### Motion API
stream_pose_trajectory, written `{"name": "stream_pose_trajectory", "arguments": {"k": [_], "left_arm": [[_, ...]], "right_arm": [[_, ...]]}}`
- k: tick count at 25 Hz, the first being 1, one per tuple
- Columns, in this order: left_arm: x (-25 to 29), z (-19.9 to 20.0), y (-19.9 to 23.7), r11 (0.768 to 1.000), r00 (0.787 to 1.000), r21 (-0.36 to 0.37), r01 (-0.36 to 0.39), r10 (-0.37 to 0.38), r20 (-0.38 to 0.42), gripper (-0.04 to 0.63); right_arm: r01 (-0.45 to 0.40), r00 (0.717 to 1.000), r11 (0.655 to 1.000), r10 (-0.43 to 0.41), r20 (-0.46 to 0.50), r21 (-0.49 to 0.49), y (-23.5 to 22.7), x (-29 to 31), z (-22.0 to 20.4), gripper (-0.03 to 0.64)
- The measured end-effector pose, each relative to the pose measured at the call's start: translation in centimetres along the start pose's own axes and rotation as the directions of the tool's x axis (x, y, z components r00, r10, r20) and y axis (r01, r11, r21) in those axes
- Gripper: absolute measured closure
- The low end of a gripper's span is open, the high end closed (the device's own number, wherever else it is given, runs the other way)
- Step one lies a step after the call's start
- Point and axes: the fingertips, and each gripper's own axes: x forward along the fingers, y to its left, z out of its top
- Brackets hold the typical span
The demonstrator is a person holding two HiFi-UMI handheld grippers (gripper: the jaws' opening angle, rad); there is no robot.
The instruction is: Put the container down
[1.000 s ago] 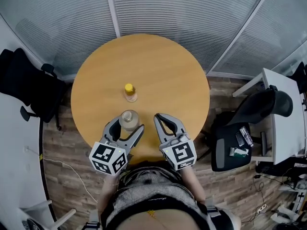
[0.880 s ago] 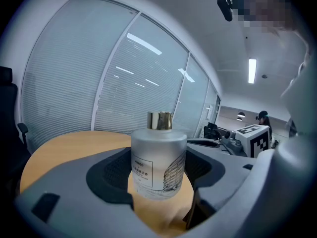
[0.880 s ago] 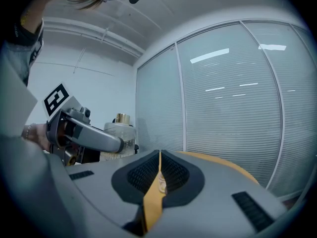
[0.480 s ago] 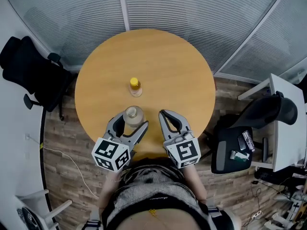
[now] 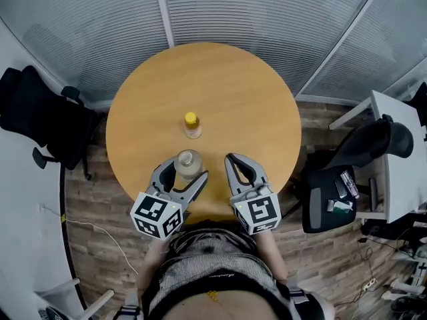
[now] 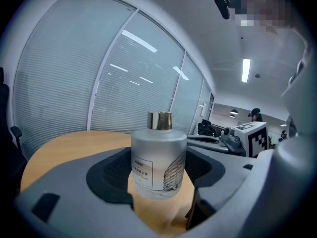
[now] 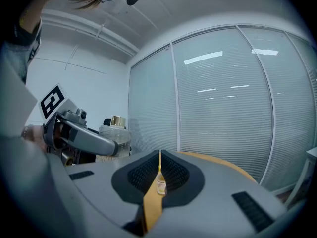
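The container is a frosted glass bottle (image 5: 188, 163) with a gold cap and a white label. My left gripper (image 5: 185, 173) is shut on it near the front edge of the round wooden table (image 5: 227, 92). In the left gripper view the bottle (image 6: 158, 160) stands upright between the two dark pads (image 6: 111, 175); whether its base touches the table I cannot tell. Just to its right, my right gripper (image 5: 235, 161) is shut with nothing in it. In the right gripper view the jaws meet in a thin line (image 7: 158, 180), and the bottle (image 7: 114, 129) shows at the left.
A small bottle with a yellow cap (image 5: 192, 125) stands near the table's middle, beyond the left gripper. A black office chair (image 5: 40, 119) is at the left, another chair (image 5: 373, 145) and a white desk (image 5: 400, 152) at the right. Blinds cover the glass walls behind.
The head camera has shifted a little. Both grippers and the held bottle stay in nearly the same place over the table's front edge.
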Motion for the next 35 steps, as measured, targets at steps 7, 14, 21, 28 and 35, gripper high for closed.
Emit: {"name": "stream_pose_trajectory", "arguments": {"k": [7,14,21,28,35], "left_arm": [[-0.3,-0.2,0.8,0.999,0.999,0.014,0.049,-0.049,-0.020,0.255],[-0.1,-0.3,1.1,0.997,0.997,0.016,0.076,-0.076,-0.028,0.256],[0.1,-0.4,1.3,0.996,0.996,0.035,0.084,-0.083,-0.039,0.255],[0.6,-0.6,1.4,0.995,0.995,0.046,0.092,-0.090,-0.046,0.255],[1.4,-0.9,1.2,0.992,0.993,0.069,0.109,-0.105,-0.058,0.255]], "right_arm": [[0.061,0.998,0.998,-0.061,-0.006,0.019,0.6,0.1,-0.3,0.594],[0.090,0.996,0.996,-0.090,-0.010,0.027,0.9,0.0,-0.5,0.594],[0.102,0.995,0.994,-0.101,-0.016,0.029,1.0,0.1,-0.7,0.594],[0.096,0.995,0.995,-0.095,-0.032,0.025,1.1,0.1,-1.0,0.594],[0.097,0.995,0.995,-0.096,-0.033,0.028,1.2,0.4,-0.4,0.594]]}}
